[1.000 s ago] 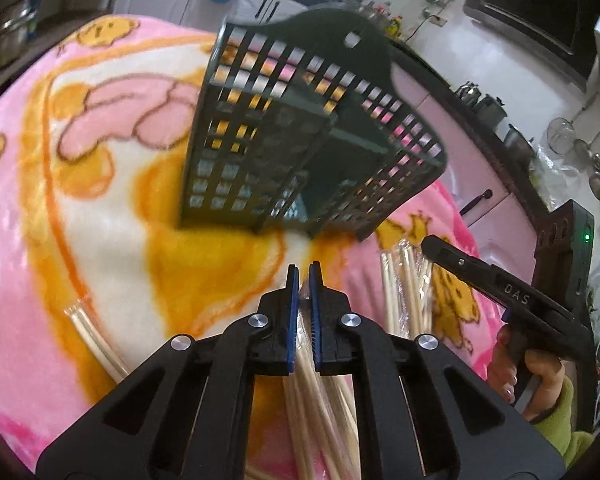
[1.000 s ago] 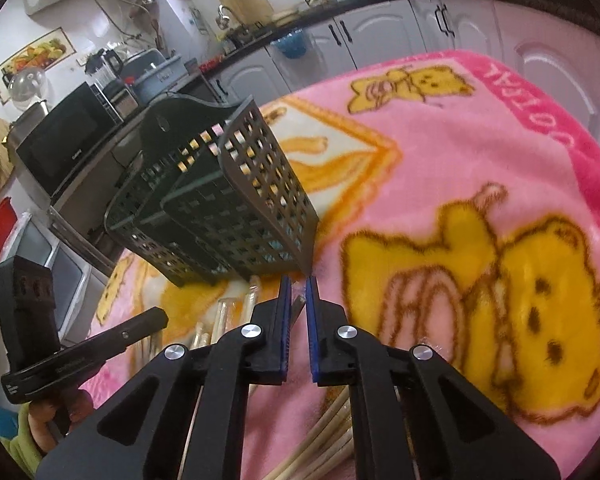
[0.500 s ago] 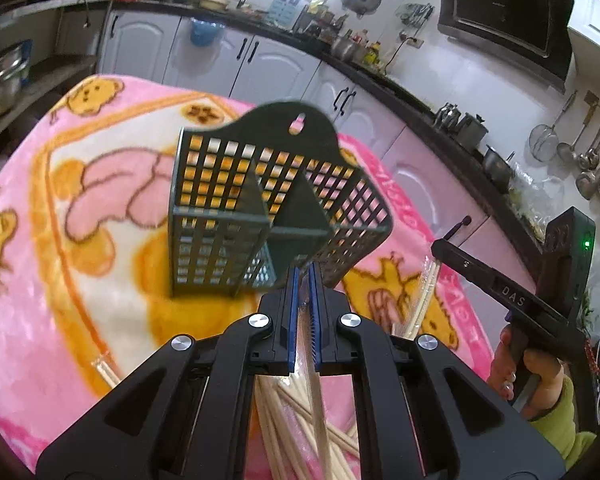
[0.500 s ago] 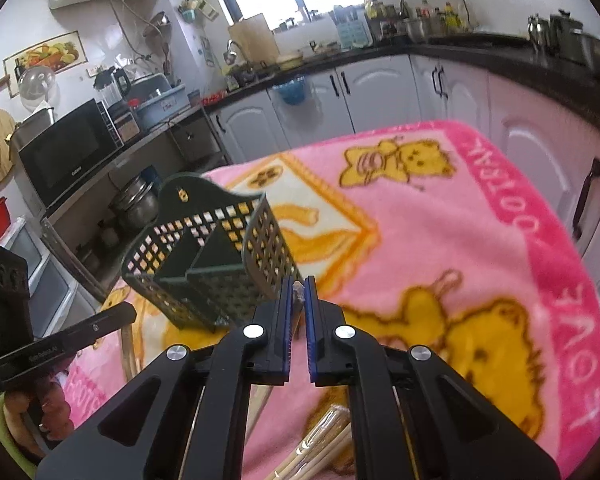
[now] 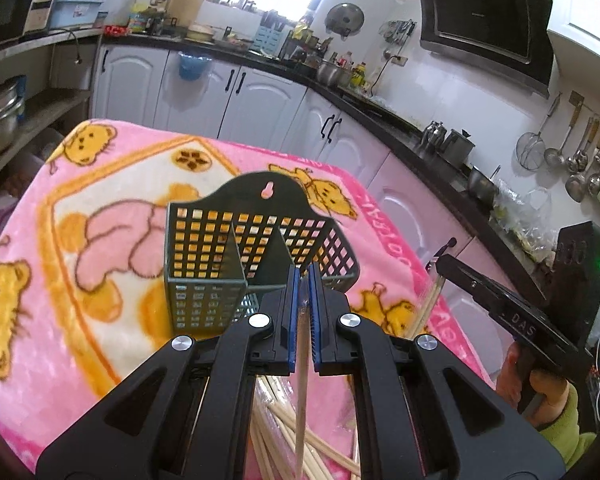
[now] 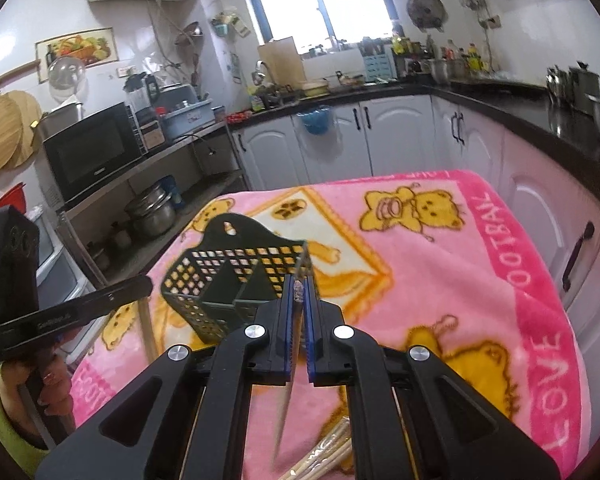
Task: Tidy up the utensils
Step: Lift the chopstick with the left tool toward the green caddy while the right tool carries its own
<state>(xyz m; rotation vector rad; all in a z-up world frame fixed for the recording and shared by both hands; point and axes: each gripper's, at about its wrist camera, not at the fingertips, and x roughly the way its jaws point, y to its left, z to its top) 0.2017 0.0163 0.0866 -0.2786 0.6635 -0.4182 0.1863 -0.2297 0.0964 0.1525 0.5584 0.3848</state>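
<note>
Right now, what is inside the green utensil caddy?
The caddy shows solid dividers and mesh walls, with no utensil rising above its rim. Its compartment floors are hidden by the walls and the left gripper, which is clamping a chopstick.

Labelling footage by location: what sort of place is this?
A home kitchen, most likely: white cabinets under a dark counter, a microwave on a shelf, ladles hanging on the wall.
</note>
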